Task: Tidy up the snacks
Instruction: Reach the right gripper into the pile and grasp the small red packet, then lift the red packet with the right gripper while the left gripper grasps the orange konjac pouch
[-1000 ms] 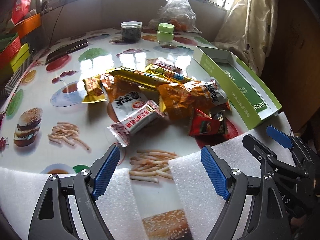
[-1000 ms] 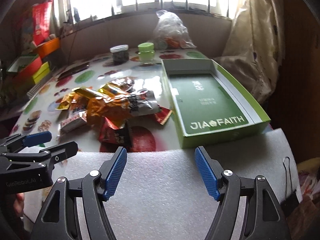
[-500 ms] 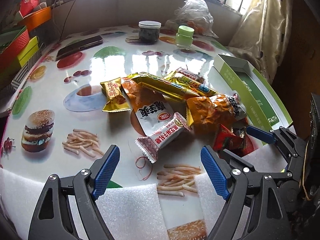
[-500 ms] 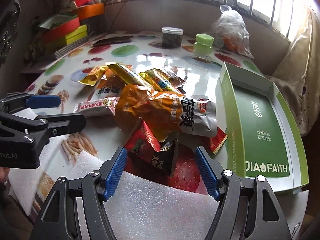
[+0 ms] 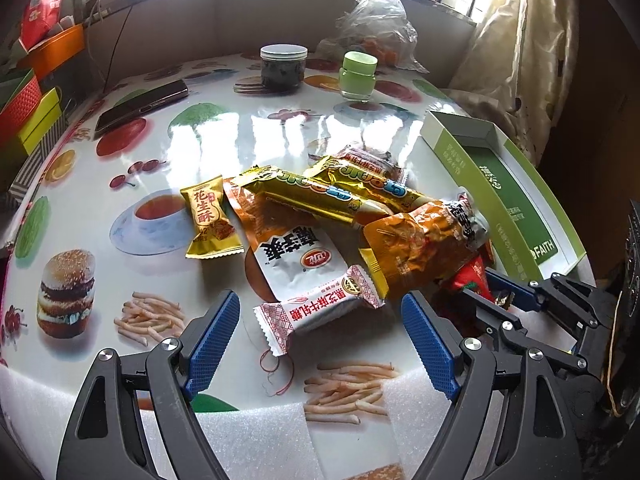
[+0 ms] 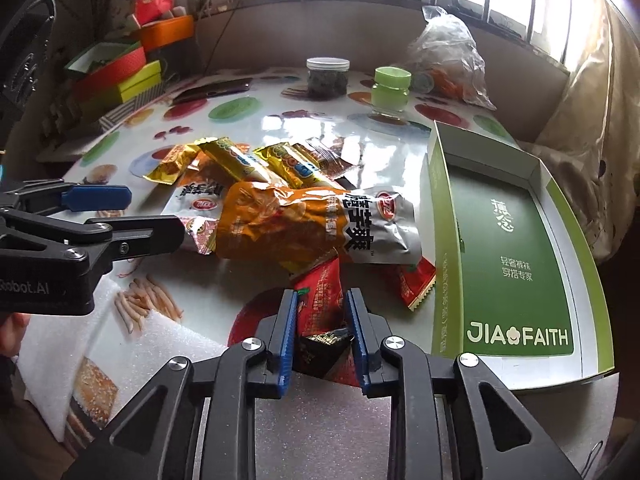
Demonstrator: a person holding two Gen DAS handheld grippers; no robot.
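- My right gripper [image 6: 322, 322] has just closed on the red snack packet [image 6: 322, 292] at the table's [image 5: 248, 132] near edge, beside the green box [image 6: 516, 248].
- Left gripper [image 5: 320, 340] stays spread apart, empty.
- First pick secured, I judge.

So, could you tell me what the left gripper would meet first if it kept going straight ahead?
Most likely the white-and-red wafer packet, lying just ahead between the open left gripper's fingers, though depth is uncertain.
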